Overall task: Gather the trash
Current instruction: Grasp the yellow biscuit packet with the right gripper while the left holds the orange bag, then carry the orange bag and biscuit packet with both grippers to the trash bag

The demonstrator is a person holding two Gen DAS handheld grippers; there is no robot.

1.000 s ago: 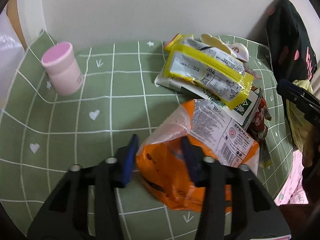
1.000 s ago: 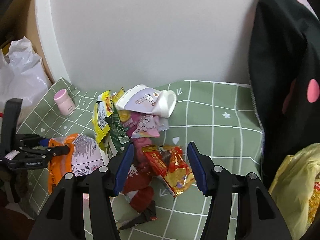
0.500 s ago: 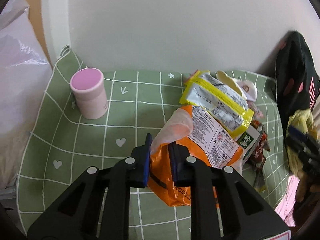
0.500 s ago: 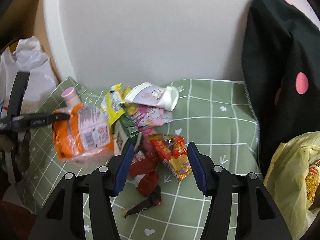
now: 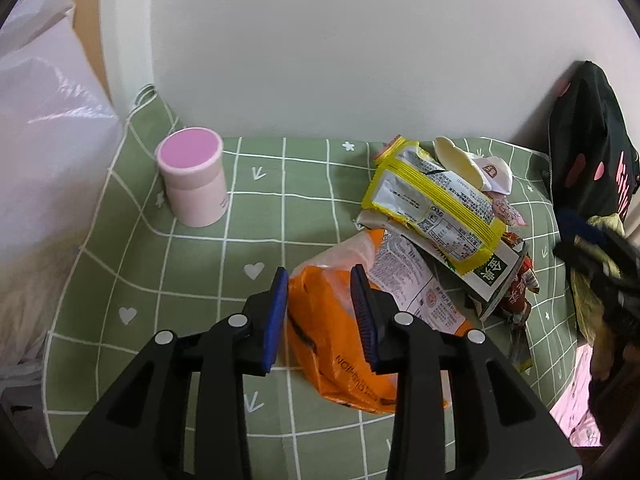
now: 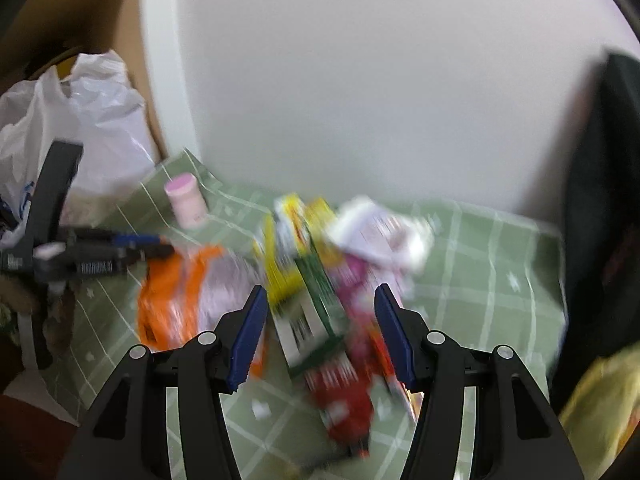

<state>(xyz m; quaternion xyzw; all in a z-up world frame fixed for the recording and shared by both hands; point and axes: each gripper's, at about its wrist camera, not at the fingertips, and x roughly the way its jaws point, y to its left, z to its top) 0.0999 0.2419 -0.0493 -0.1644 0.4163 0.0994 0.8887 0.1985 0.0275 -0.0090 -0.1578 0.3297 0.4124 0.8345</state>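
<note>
Where the green checked cloth (image 5: 192, 280) runs up to the white wall (image 5: 340, 48), a white plastic bag (image 6: 92, 120) slumps off its left edge and a black spotted bag (image 5: 588, 140) leans at the right. Between them the trash lies in one heap on the cloth: an orange packet (image 5: 332, 344) nearest, a yellow-edged packet (image 5: 432, 200) lying across a green-and-white wrapper (image 5: 492, 276), a white pouch (image 5: 496, 172) at the back, and red wrappers (image 6: 344, 392) at the near right (badly blurred in the right view). A pink jar (image 5: 192, 176) stands upright well apart from the heap, toward the left rear corner.

The left gripper (image 5: 320, 316) has the orange packet's upper edge between its blue pads; its jaws are opening and the pads do not press on it. The right gripper (image 6: 320, 336) hangs above the heap with its fingers spread wide, holding nothing.
</note>
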